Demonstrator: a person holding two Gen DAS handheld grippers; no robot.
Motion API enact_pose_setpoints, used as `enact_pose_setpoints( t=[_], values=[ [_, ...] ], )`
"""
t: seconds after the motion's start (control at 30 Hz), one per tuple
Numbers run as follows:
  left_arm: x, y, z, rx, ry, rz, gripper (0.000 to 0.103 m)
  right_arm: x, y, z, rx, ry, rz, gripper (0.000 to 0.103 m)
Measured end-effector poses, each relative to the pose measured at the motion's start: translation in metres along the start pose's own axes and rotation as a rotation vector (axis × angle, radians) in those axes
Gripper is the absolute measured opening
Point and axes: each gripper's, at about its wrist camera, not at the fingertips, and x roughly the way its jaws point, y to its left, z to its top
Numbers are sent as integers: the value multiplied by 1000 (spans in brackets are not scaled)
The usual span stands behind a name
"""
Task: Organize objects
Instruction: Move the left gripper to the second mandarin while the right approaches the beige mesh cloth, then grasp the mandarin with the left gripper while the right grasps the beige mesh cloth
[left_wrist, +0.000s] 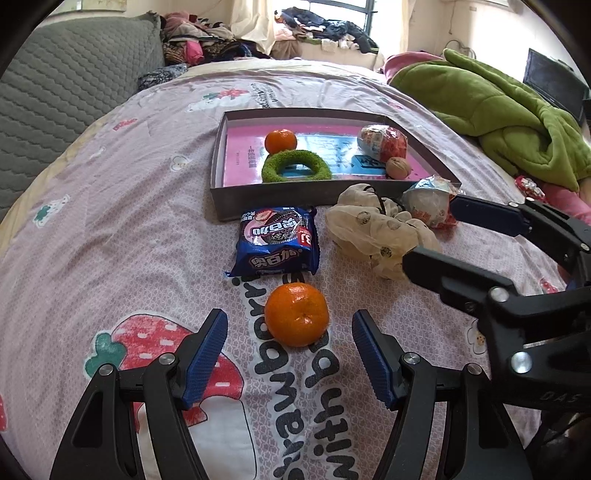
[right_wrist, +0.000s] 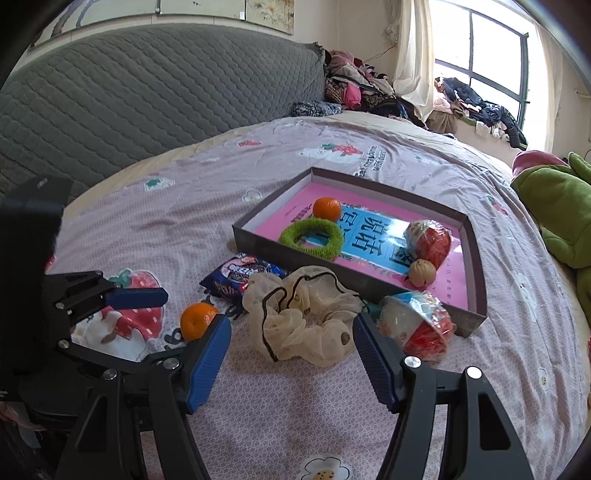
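Both grippers hang with jaws wide and empty over the bed, the left gripper (left_wrist: 290, 356) lined up on the round orange tangerine (left_wrist: 296, 314), which probably next needs closing on and lifting into the shallow grey cardboard box (left_wrist: 258, 197) beyond, the right gripper (right_wrist: 291, 354) on the cream fabric scrunchie (right_wrist: 303, 317).

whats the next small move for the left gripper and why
Probably ease the left gripper forward and down until its open jaws straddle the mandarin. That fruit lies loose on the bedsheet just ahead of the jaws, outside the box, which already holds another.
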Motion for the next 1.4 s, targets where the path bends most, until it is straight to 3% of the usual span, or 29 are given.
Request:
enact_pose_setpoints(
  t=[0.57,0.97,1.07,1.27,1.4],
  values=[
    [27,8,0,12,19,25,71,30,-3,-4,10,27,15,67],
    [29,7,-1,6,8,28,71,37,-6,-6,26,52,13,31],
    [28,7,-1,-5,4,21,68,35,-9,-7,39,51,23,25],
    [25,3,-1,-2,-7,-16,41,32,-9,-7,41,55,33,23],
    [23,-2,-2,10,-17,15,40,28,-9,-7,45,52,42,22]
  ],
)
